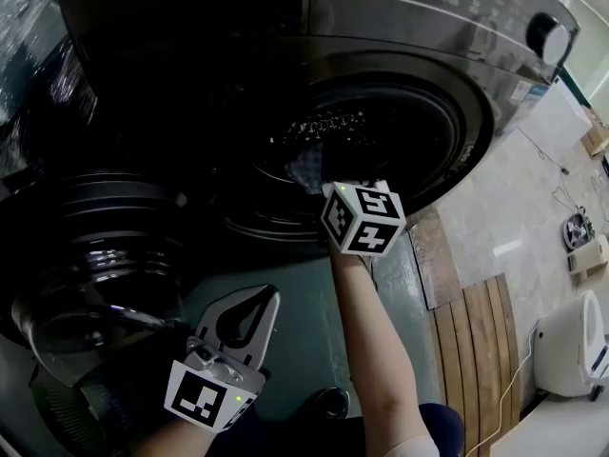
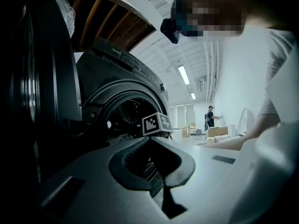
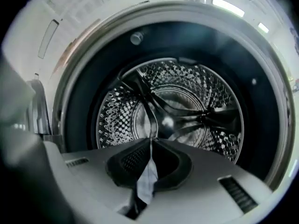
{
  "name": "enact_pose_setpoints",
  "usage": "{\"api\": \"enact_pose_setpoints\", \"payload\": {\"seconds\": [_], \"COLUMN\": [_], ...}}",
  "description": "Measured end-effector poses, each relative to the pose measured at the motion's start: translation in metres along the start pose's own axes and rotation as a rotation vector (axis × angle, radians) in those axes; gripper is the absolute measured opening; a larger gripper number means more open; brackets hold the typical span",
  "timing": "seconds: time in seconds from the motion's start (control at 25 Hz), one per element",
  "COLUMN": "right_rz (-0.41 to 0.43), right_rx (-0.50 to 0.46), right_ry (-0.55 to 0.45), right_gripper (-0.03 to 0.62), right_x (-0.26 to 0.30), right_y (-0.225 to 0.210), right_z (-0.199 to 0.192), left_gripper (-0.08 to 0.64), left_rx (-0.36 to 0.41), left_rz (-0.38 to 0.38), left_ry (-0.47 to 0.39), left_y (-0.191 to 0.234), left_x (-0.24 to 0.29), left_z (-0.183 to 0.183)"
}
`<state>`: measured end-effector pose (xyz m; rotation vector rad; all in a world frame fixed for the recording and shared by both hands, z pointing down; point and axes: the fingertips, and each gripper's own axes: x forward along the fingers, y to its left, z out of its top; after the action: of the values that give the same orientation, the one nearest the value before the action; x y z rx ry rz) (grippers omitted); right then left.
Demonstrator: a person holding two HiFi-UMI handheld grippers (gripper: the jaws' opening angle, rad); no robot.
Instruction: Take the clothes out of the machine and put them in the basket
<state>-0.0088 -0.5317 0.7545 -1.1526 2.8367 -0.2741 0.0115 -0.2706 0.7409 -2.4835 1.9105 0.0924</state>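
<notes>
A pale checked cloth (image 3: 148, 178), pinched in the right gripper (image 3: 150, 141), hangs before the machine's (image 1: 409, 27) open drum (image 3: 210, 92).

Right tongs (image 1: 308, 169) stood at the machine's (image 1: 428, 27) opening, before the drum (image 3: 187, 101), with a cloth (image 3: 148, 177) between them. The door (image 1: 105, 246) lay left, with the left tongs (image 1: 269, 295) beside it.

R claw (image 3: 150, 141) pinched on cloth (image 3: 148, 181) — L claw (image 2: 150, 138) shut, both level.
</notes>
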Motion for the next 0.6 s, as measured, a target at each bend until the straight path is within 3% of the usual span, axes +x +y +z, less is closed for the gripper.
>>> {"api": "enact_pose_setpoints", "payload": {"seconds": [0.6], "right_rz": [0.004], "right_rx": [-0.012], "right_ry": [-0.047], "right_gripper": [0.018], "right_x": [-0.035], "right_y": [0.007], "right_z": [0.051], "left_gripper": [0.021], "left_rx": [-0.019], "left_rz": [0.001], "left_ry": [-0.015], "left_y": [0.002], "left_x": [0.008], "left_z": [0.018]}}
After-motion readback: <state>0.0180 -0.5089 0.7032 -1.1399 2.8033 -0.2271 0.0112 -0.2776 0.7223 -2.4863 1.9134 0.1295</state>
